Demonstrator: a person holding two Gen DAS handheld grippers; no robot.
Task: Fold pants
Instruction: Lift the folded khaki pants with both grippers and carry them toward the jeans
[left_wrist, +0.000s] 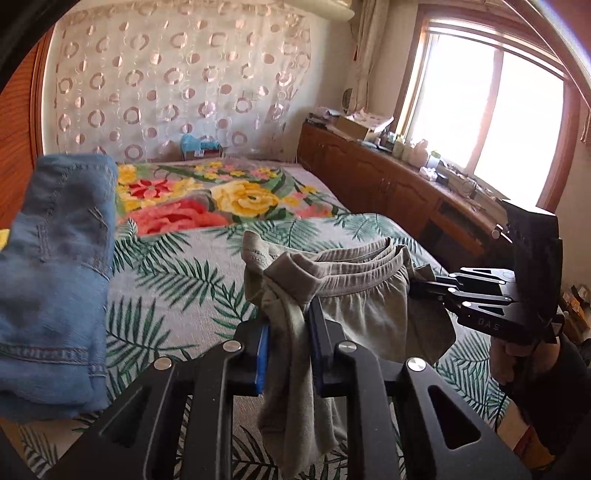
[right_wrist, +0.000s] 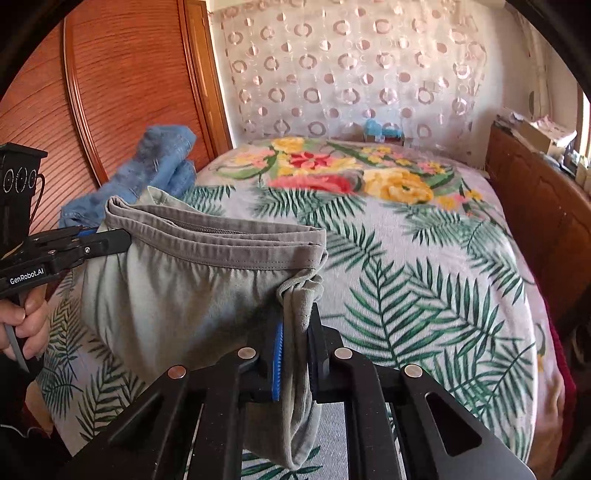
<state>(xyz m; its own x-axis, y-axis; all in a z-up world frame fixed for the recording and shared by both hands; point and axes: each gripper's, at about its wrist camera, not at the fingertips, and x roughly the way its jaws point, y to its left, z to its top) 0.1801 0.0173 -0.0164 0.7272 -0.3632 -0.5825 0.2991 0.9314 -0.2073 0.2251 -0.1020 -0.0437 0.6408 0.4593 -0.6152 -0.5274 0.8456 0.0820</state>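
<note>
Grey-green pants (left_wrist: 354, 295) hang doubled over above the bed, held up between my two grippers. My left gripper (left_wrist: 288, 332) is shut on one end of the bunched fabric, at the waistband and leg cuff. My right gripper (right_wrist: 295, 332) is shut on the other end, where a ribbed cuff hangs down between the fingers. The pants also show in the right wrist view (right_wrist: 177, 295), with the elastic waistband on top. Each gripper shows in the other's view: the right one (left_wrist: 417, 286) and the left one (right_wrist: 122, 238).
The bed (right_wrist: 424, 295) has a palm-leaf sheet and a floral blanket (left_wrist: 207, 199) at the far end. Blue jeans (left_wrist: 55, 266) lie folded at the left, also in the right wrist view (right_wrist: 155, 170). A wooden cabinet (left_wrist: 388, 184) with clutter runs along the right under the window.
</note>
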